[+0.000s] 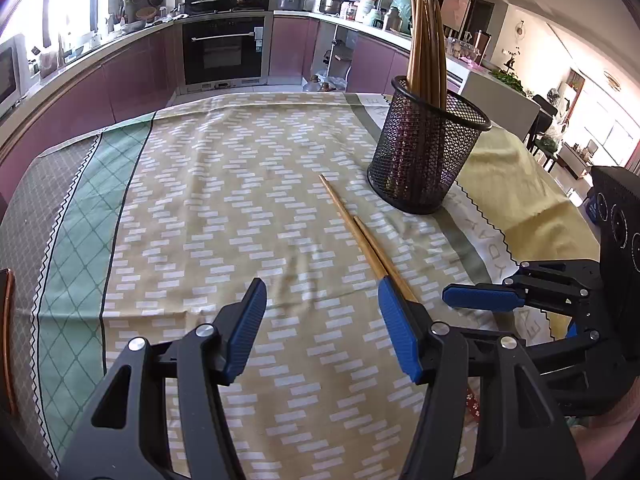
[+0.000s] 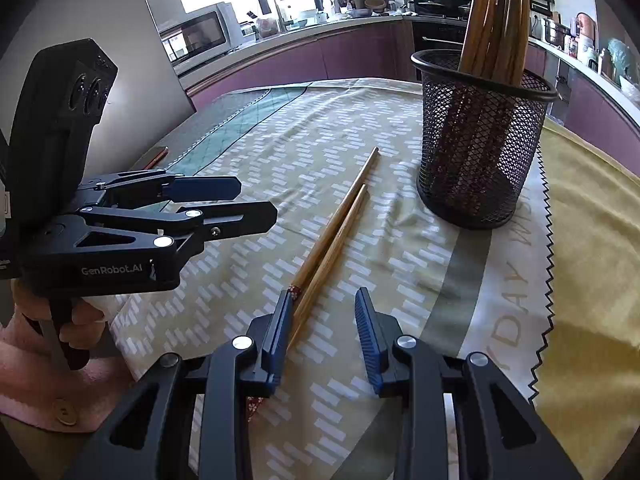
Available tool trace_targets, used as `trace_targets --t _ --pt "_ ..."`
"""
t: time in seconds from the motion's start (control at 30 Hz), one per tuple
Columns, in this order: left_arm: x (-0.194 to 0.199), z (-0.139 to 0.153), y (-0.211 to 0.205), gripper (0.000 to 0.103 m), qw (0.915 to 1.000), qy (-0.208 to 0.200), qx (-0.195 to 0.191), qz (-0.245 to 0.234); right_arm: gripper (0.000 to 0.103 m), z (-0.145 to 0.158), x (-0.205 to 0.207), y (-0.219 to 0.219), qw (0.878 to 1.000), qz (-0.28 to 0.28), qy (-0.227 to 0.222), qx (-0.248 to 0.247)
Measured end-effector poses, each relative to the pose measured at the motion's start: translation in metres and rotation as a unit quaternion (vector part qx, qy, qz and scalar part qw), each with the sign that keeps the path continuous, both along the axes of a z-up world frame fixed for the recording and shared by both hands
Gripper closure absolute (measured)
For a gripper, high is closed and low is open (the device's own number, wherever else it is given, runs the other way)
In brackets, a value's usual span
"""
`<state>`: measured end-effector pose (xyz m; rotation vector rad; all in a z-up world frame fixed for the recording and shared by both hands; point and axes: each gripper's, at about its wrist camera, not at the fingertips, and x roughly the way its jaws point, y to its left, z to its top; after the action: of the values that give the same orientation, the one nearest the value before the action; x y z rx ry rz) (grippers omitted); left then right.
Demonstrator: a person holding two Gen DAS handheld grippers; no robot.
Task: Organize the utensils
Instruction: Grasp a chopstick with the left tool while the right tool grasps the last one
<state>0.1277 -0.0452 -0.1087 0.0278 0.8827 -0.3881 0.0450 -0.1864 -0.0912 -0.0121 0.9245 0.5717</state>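
Two loose wooden chopsticks lie side by side on the patterned beige-and-white tablecloth that covers the counter, their thin tips pointing toward the round black wire-mesh holder. The holder stands upright on the cloth just beyond those tips, near but apart from them, and carries a bundle of brown wooden chopsticks standing on end and leaning against its rim.

The right gripper is low over the thick ends of the loose pair with its jaws spread partly apart; the blue-padded left finger sits right against the chopsticks' decorated red-patterned ends, while the other finger is clear of them on the far side. Nothing is clamped between them. The left gripper hovers beside it with its jaws wide apart and empty; in its own view its right finger overlaps the chopsticks' thick ends, though contact cannot be told.

On the side of the left gripper's black body, white lettering reads "GenRobot.AI" in the right wrist view. The cloth's pale zigzag-edged band carries large grey letters, partly readable as "DAY" there. A yellow cloth section lies beyond that band.
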Motion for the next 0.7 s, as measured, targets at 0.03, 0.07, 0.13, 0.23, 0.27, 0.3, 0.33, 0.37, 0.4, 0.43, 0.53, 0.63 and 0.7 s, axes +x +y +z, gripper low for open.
trace_targets --t 0.03,0.07,0.13,0.23,0.27,0.3,0.33,0.37,0.4,0.43,0.53,0.63,0.7 --pt "0.0 0.0 -0.001 0.045 1.0 0.001 0.0 -0.001 0.072 0.0 0.0 0.0 1.0 0.0 0.0 -0.001" --pt "0.0 0.0 -0.002 0.045 1.0 0.0 0.001 -0.002 0.072 0.0 0.0 0.0 1.0 0.0 0.0 -0.002" --pt "0.001 0.0 -0.004 0.045 1.0 0.0 0.002 -0.004 0.073 0.0 -0.001 -0.001 1.0 -0.004 0.0 -0.005" --pt "0.002 -0.001 -0.008 0.045 0.9999 0.0 0.007 -0.008 0.074 0.0 0.0 -0.001 1.0 -0.006 0.0 -0.012" --pt "0.003 -0.002 -0.01 0.045 0.9999 0.001 0.008 -0.01 0.074 0.0 0.0 -0.001 1.0 -0.008 0.0 -0.016" --pt "0.004 -0.003 -0.012 0.045 0.9999 0.002 0.01 -0.011 0.075 0.001 0.0 -0.002 1.0 -0.01 -0.001 -0.019" --pt "0.005 -0.004 -0.014 0.045 0.9998 0.002 0.012 -0.013 0.076 0.001 0.0 -0.003 1.0 -0.012 -0.001 -0.021" --pt "0.006 -0.004 -0.016 0.045 0.9998 0.003 0.014 -0.016 0.076 0.001 0.001 -0.004 1.0 -0.014 -0.001 -0.023" --pt "0.007 -0.005 -0.019 0.045 0.9997 0.003 0.016 -0.018 0.076 0.001 0.001 -0.006 1.0 -0.015 -0.001 -0.025" --pt "0.008 -0.006 -0.021 0.045 0.9996 0.004 0.017 -0.021 0.076 0.001 0.002 -0.009 1.0 -0.017 0.0 -0.025" --pt "0.01 -0.009 -0.029 0.045 0.9991 0.008 0.022 -0.034 0.076 0.001 0.007 -0.016 0.999 -0.023 0.005 -0.023" --pt "0.013 -0.011 -0.041 0.048 0.9983 0.01 0.032 -0.048 0.077 0.001 0.01 -0.022 0.999 -0.027 0.007 -0.024" --pt "0.016 -0.014 -0.048 0.052 0.9976 0.016 0.039 -0.054 0.079 0.0 0.013 -0.022 0.999 -0.027 0.008 -0.025"
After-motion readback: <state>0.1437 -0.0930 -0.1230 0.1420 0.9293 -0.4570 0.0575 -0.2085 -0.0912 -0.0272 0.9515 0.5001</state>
